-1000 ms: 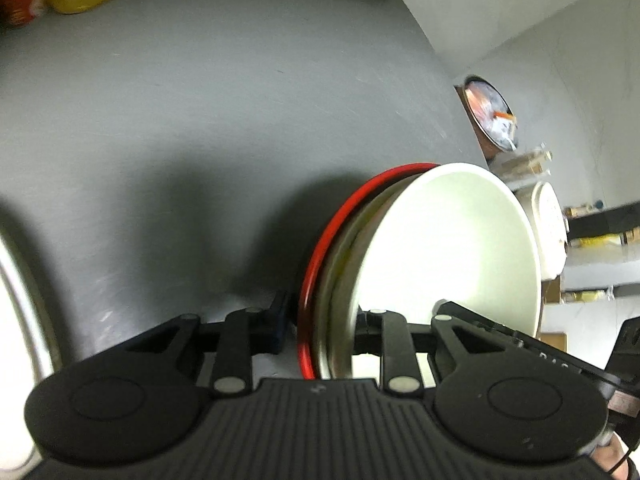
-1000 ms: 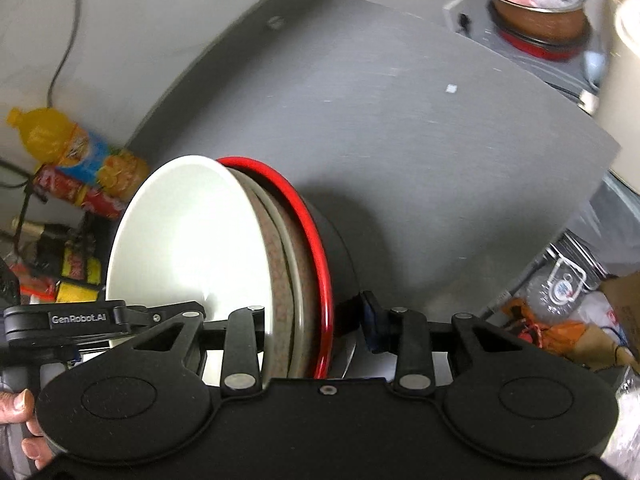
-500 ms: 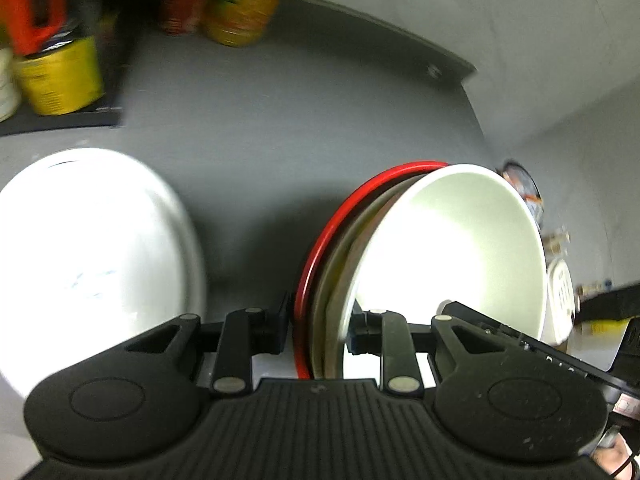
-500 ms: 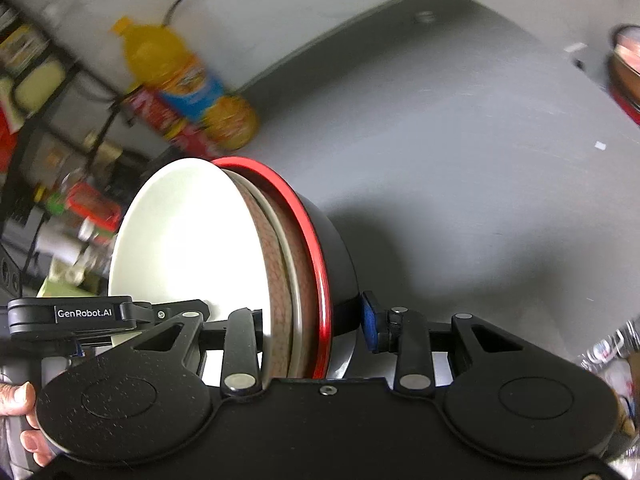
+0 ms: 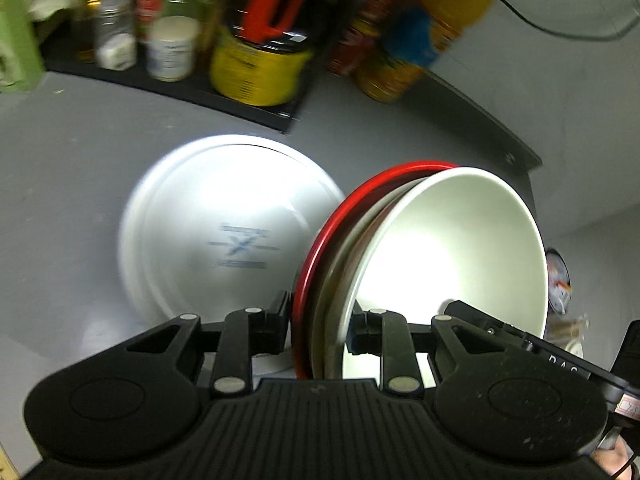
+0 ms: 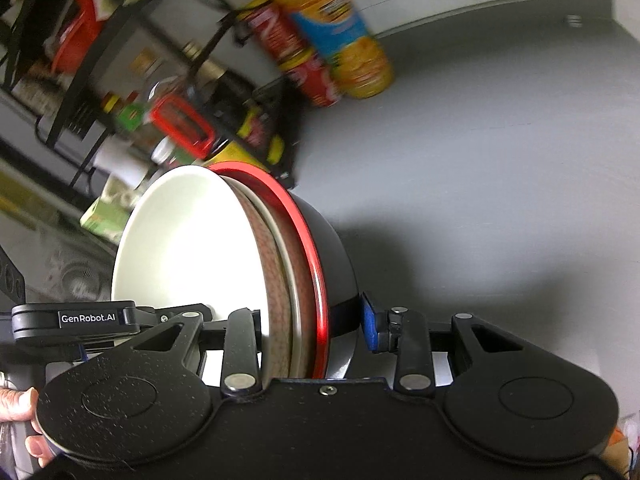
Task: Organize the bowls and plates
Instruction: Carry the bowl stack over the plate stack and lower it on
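A cream bowl sits in a red-rimmed black bowl; the white plate bears a blue mark.

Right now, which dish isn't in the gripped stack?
The white plate with the blue mark, lying flat on the grey counter. The white bowl and red-rimmed bowl are nested, clamped by the left gripper and right gripper.

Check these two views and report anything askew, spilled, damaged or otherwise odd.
Nothing looks spilled or broken. The one oddity is the stack of bowls: it stands on edge, not flat, a white bowl nested in brownish ones inside a red-rimmed black one, with the left gripper and right gripper each clamped over its rim. The white plate lies flat on the counter.
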### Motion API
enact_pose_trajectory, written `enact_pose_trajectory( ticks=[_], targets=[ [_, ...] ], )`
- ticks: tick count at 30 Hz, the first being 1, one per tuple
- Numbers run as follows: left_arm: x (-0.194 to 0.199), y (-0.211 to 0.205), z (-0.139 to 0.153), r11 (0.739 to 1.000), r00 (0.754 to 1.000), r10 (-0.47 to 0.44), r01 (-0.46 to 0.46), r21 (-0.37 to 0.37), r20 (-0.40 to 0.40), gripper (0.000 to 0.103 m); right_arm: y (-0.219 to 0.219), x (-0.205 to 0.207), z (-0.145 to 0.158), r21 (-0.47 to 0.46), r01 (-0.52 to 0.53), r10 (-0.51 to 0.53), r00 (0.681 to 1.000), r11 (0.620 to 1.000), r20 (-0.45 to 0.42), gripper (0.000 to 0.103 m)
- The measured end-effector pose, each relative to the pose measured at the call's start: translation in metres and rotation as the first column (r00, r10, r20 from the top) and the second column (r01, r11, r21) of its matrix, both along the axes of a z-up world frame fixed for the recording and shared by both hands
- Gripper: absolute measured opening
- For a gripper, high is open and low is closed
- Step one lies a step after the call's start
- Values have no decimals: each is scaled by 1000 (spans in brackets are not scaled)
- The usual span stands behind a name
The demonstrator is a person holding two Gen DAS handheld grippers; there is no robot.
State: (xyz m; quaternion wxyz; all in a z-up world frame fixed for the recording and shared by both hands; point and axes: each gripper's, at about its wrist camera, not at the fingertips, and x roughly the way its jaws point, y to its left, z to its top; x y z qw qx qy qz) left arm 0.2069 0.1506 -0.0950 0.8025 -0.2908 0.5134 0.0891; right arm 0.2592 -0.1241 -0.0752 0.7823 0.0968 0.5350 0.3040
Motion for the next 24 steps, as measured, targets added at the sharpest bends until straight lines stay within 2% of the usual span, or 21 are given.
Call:
enact_pose_trajectory(
  ticks=[4,14,24],
  targets=[
    [-15,23,-4,998,998,68,-69,-10,-7,25,24,-3,-3,-13,-57,56,998,998,-8,34],
    [-38,64,-8,986,986,167,-167,-21,-13,25,70,1,-14,-22,-140,139,990,990,-39,34],
    [-13,89,-32,986,986,160,-162,-36,-48,25,94,17,-31,-73,-162,157,985,984,-75,34]
  ],
)
